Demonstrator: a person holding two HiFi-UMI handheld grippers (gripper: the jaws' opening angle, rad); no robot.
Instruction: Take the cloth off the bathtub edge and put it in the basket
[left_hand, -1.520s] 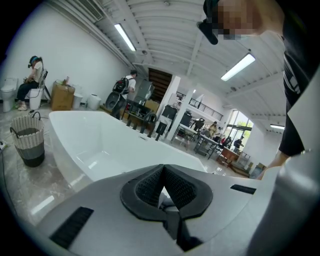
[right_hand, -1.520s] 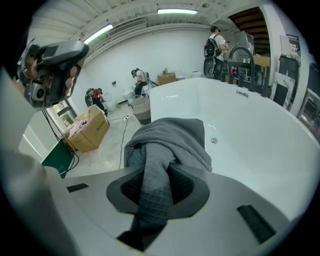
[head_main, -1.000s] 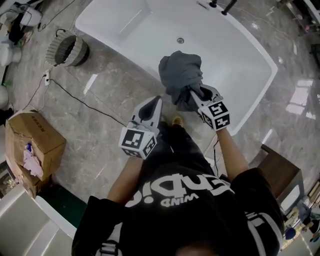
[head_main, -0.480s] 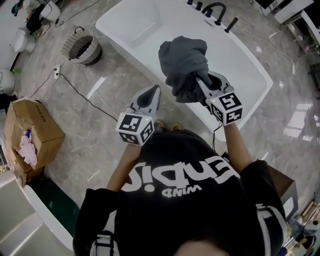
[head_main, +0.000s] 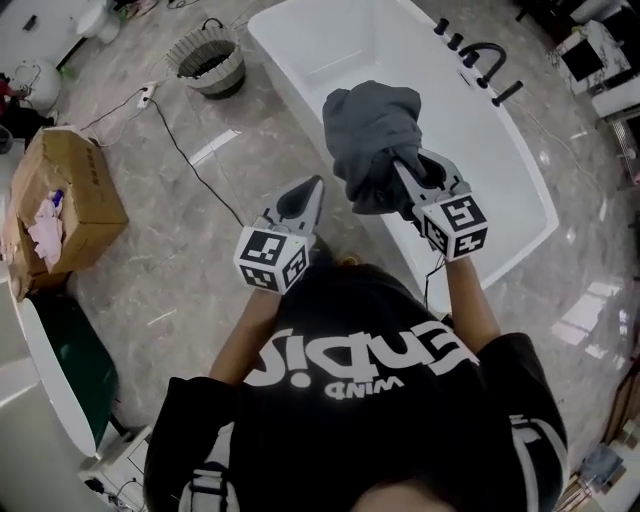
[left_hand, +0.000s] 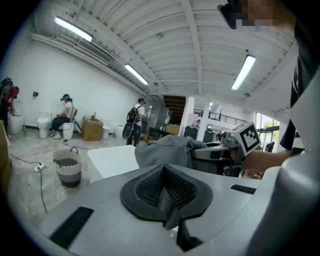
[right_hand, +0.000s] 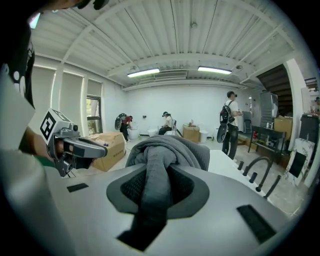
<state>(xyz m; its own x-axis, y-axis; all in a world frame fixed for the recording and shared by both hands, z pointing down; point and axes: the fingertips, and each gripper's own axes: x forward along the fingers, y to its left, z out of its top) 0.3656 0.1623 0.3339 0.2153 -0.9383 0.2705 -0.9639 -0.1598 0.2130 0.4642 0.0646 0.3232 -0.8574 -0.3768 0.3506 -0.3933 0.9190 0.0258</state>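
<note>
A dark grey cloth hangs bunched from my right gripper, which is shut on it above the near rim of the white bathtub. In the right gripper view the cloth fills the gap between the jaws and drapes forward. To the left and apart from the cloth, my left gripper is held over the floor, shut and holding nothing. The ribbed grey-and-white basket stands on the floor beyond the tub's left end; it also shows in the left gripper view as the basket.
A cardboard box with pink rags sits on the marble floor at left. A black cable runs across the floor from a power strip near the basket. Black taps stand on the tub's far rim. People stand far off in the room.
The head view has swung: basket and tub have slid right and up in it, and the basket now lies ahead. The cloth stays in the right gripper. Both grippers keep their places.
</note>
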